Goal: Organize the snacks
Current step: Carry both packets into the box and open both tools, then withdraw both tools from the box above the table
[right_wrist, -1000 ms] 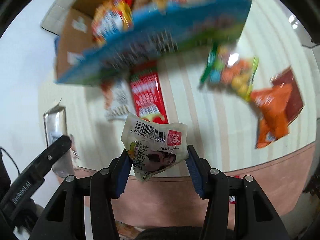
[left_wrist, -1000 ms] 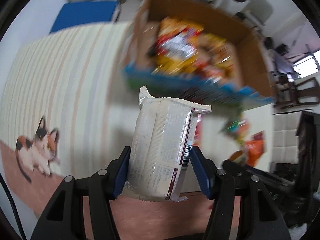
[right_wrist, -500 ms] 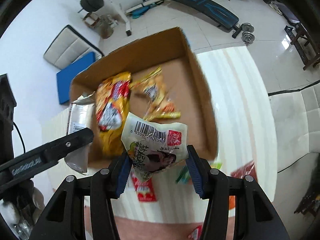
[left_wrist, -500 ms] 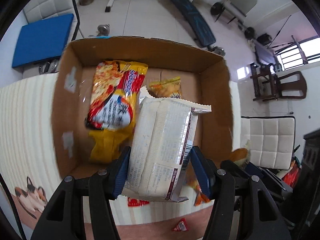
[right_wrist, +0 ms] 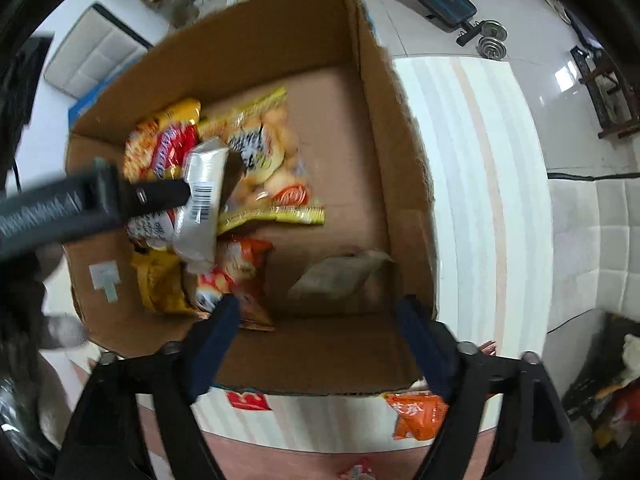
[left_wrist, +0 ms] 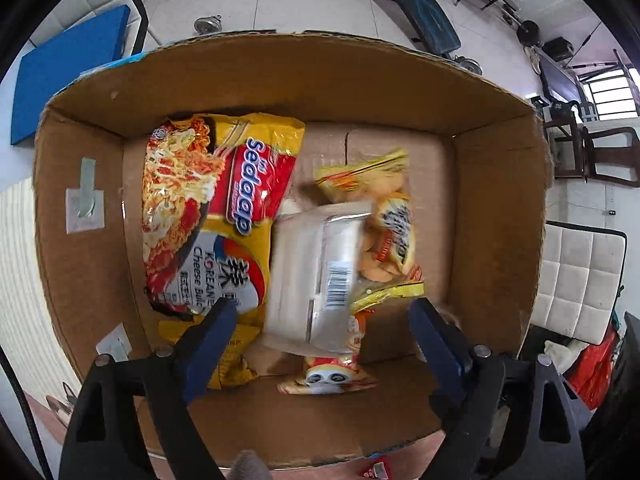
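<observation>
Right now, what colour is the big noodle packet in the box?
Mostly yellow, with a red band: the noodle packet shows best in the left wrist view.

An open brown cardboard box point(left_wrist: 88, 264) holds the snacks. A yellow-and-red Sedaap noodle pack point(left_wrist: 208, 216) lies flat along its left side. Beside it a white pack point(left_wrist: 316, 276) with a barcode shows blurred, over a yellow biscuit bag point(left_wrist: 388, 236). An orange bag point(right_wrist: 236, 272) lies near the front wall, and a small crumpled packet point(right_wrist: 340, 276) sits blurred in the right front corner
</observation>
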### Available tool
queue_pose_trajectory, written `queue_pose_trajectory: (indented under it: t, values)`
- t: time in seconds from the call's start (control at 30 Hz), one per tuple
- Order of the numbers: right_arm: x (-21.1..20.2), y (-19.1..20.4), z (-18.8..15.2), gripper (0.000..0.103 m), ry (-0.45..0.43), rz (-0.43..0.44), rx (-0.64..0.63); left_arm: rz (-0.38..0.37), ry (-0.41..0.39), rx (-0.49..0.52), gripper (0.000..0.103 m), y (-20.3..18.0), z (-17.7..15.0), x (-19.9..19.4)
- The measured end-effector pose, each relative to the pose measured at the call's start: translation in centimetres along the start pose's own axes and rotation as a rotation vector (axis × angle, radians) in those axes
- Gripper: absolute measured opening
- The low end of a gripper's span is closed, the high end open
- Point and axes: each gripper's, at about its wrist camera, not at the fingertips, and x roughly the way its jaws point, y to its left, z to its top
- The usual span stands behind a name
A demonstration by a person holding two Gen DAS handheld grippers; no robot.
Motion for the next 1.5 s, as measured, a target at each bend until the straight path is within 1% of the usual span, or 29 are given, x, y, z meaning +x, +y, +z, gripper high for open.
queue_pose_trajectory:
  t: [0.1, 0.17, 0.33, 0.4, 0.43, 0.47, 0.6, 0.83, 0.97, 1.1, 1.2, 1.37, 1.43, 1.5]
  values:
    - [0.1, -0.1, 0.0, 0.087, -0.003, -0.014, -0.006, 0.001, -0.008, 0.002, 0.088, 0.2, -0.1, -0.1]
    - [-0.2, 0.1, 0.1, 0.089, -0.011, -0.030, -0.015, -0.006, -0.008, 0.008, 0.088, 0.4, -0.3, -0.1]
    - [-1.0, 0.6, -0.3, 0.090, -0.026, -0.045, -0.015, 0.007, -0.031, -0.002, 0.088, 1.1, -1.7, -0.5]
    - [-1.3, 0.7, -0.4, 0.090, -0.031, -0.041, -0.016, 0.028, -0.058, 0.011, 0.088, 1.5, -2.6, -0.9]
    - [-1.5, 0.7, -0.5, 0.090, -0.035, -0.039, -0.015, 0.063, -0.086, 0.021, 0.088, 1.7, -3.3, -1.3]
    - [-1.7, 0.8, -0.7, 0.090, -0.045, -0.037, -0.015, 0.081, -0.106, 0.028, 0.088, 1.9, -3.8, -1.6]
    - [-2.7, 1.2, -1.8, 0.090, -0.094, -0.049, -0.034, 0.099, -0.177, 0.029, 0.088, 2.8, -6.4, -3.2]
    - [-5.5, 2.5, -5.2, 0.090, -0.215, -0.065, -0.072, 0.131, -0.316, 0.024, 0.088, 3.2, -11.4, -6.1]
    - [-6.7, 3.1, -7.1, 0.090, -0.254, -0.056, -0.077, 0.159, -0.386, 0.023, 0.088, 3.4, -14.1, -7.6]
    - [-8.1, 3.5, -9.3, 0.090, -0.296, -0.057, -0.091, 0.166, -0.450, 0.009, 0.088, 3.6, -16.7, -9.0]
    - [-9.3, 3.7, -10.9, 0.090, -0.330, -0.055, -0.105, 0.172, -0.486, 0.006, 0.088, 3.7, -18.3, -10.1]
    - [-11.1, 4.1, -13.5, 0.090, -0.353, -0.021, -0.117, 0.163, -0.530, 0.000, 0.088, 3.3, -21.3, -11.3]
    - [-11.7, 4.2, -14.5, 0.090, -0.359, -0.014, -0.120, 0.171, -0.548, -0.004, 0.088, 3.2, -22.5, -11.6]
    - [-12.2, 4.1, -15.6, 0.090, -0.364, -0.004, -0.121, 0.165, -0.551, -0.007, 0.088, 3.1, -23.5, -11.6]
